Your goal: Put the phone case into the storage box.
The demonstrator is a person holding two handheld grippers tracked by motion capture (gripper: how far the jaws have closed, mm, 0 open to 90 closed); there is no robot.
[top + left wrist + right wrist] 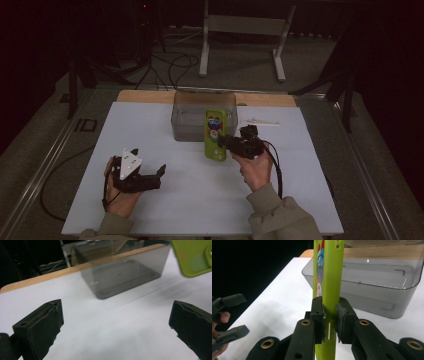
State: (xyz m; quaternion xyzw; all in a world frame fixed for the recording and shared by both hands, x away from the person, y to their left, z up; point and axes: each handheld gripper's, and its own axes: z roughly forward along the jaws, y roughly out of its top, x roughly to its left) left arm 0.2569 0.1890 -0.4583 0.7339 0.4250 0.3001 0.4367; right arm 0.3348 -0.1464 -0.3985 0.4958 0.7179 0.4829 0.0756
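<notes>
The green pencil case [216, 135] stood on end just in front of the smoky clear plastic bin [203, 116], a little past the table's centre toward one o'clock, its printed face with a round cartoon picture turned toward the person. In the right gripper view the case [327, 277] rose straight up between the two black jaws, which pinched its thin edge from both sides, and the bin [372, 282] sat behind it at about two o'clock, open-topped, with nothing visible inside. The right gripper [235, 143] reached the case from its three o'clock side, held in the person's right hand [256, 167], with a black cable trailing back toward the sleeve. At about eight o'clock from the case, well apart from it, the left gripper [159, 171] rested low over the white table sheet [150, 125] in the left hand [120, 195], the grey three-cornered plate on its top. Its jaws stood wide apart; in the left gripper view nothing lay between them, the bin [120, 272] appeared ahead at twelve o'clock and a corner of the green case [192, 257] at two o'clock. A small white strip-like object [259, 122], too small to identify, lay on the sheet just beside the bin at its three o'clock side.
</notes>
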